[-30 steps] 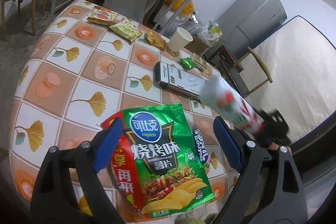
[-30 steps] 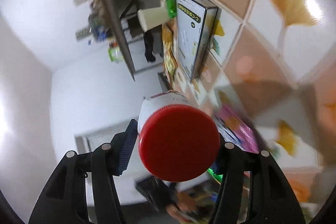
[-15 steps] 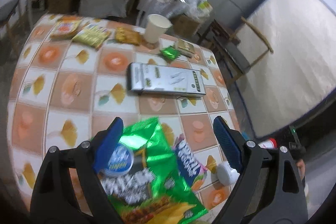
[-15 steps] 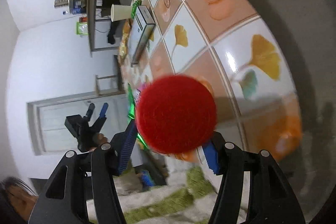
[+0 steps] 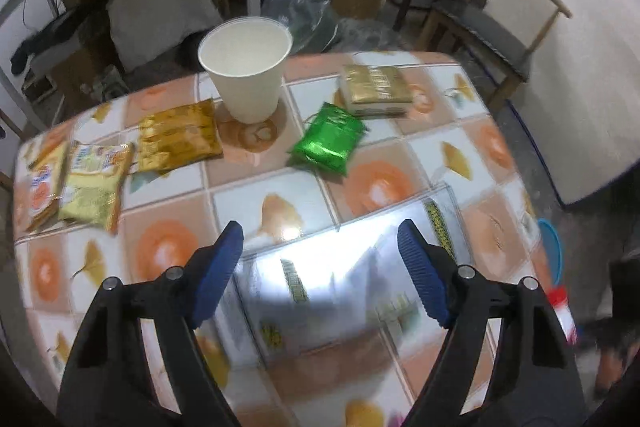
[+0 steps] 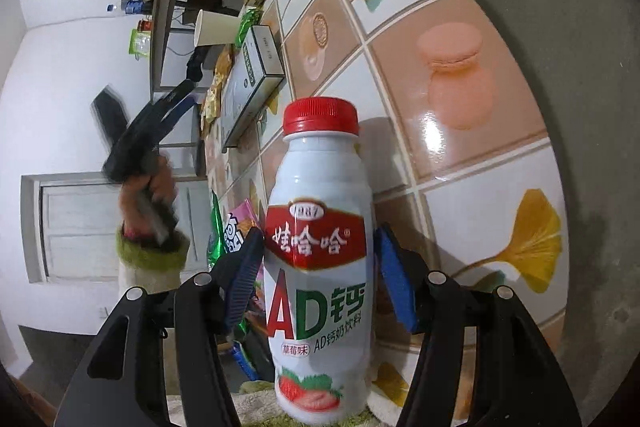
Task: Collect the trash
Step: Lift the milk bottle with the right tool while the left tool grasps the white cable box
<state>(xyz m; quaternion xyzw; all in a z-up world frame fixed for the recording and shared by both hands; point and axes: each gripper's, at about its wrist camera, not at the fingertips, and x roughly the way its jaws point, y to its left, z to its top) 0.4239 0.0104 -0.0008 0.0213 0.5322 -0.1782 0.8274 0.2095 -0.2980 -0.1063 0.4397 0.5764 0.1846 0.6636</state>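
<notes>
- Our right gripper pinches the bottle upright over the table's near edge.
- Our left gripper is closing with nothing pressed between its pads, above the white box mid-table.
- Risk, we judge: the glossy box could slide off the pads if we close off-centre; the bottle could slip if our right wrist rolls.
- Toward the far edge lie the green packet, gold packets and a cup that a sweep could topple.
</notes>
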